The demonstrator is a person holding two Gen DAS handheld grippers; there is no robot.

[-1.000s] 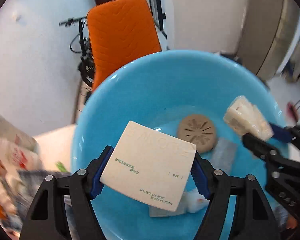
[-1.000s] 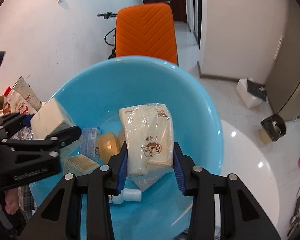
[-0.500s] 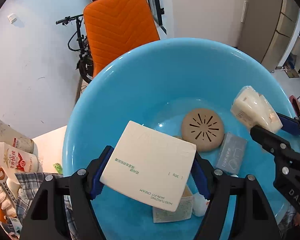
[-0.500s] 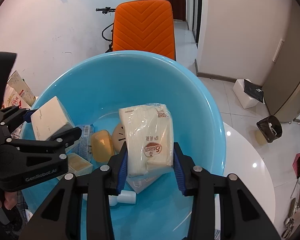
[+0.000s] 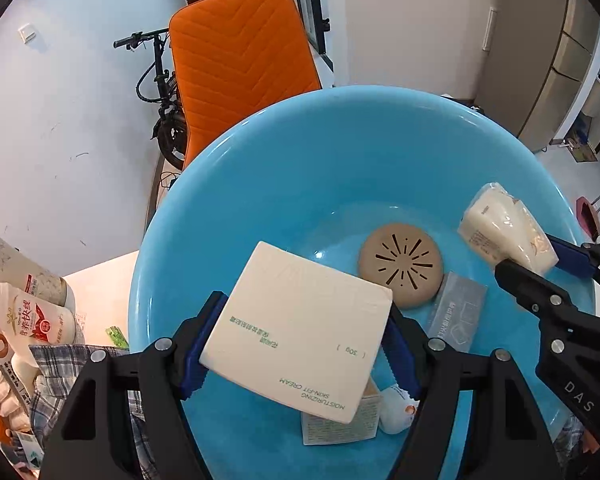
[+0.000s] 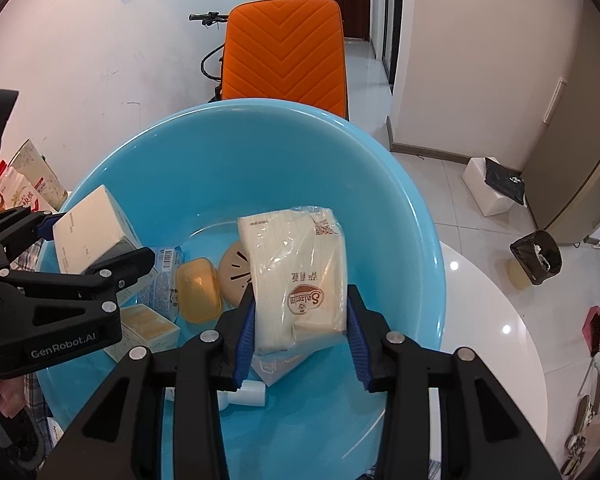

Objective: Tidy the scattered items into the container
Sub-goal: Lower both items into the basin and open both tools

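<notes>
In the left wrist view the left gripper (image 5: 300, 344) pinches a flat matte cream box (image 5: 296, 328) at lower centre over the glossy blue basin (image 5: 300, 168), whose upper floor lies open; in the right wrist view the right gripper (image 6: 300, 332) clamps a crinkly plastic-wrapped packet (image 6: 296, 276) at centre, inside the basin's right rim.

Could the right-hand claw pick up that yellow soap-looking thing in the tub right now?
Probably not yet. The right gripper is already shut on a bread packet, so its jaws are full. The yellow bar lies uncovered in the blue basin, just left of it.
</notes>
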